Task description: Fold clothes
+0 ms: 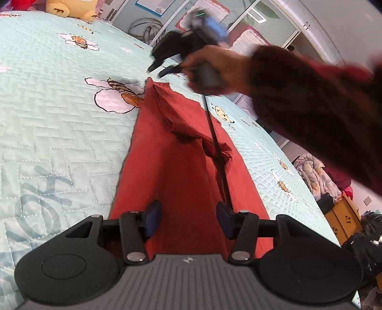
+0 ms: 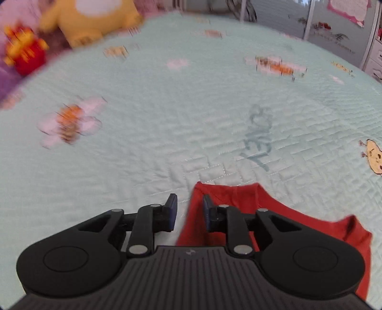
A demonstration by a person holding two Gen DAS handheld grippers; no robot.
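Observation:
A red garment (image 1: 181,167) lies stretched out in a long strip on the mint quilted bedspread (image 1: 59,119), with a rumpled fold near its far end. My left gripper (image 1: 188,207) hovers open over the near end, and nothing is between its fingers. At the far end a hand (image 1: 214,69) in a dark red sleeve holds my right gripper (image 1: 158,70) just above the bed. In the right wrist view the right gripper (image 2: 189,200) stands open over the edge of the red garment (image 2: 238,193). Its pads are apart and grip no cloth.
The bedspread (image 2: 167,119) with bee prints stretches far ahead and to the left. A yellow plush toy (image 2: 93,16) and a red one (image 2: 23,52) sit at the head. Off the bed's right edge are a clothes pile (image 1: 312,171), a wooden cabinet (image 1: 343,219) and a black bag (image 1: 367,238).

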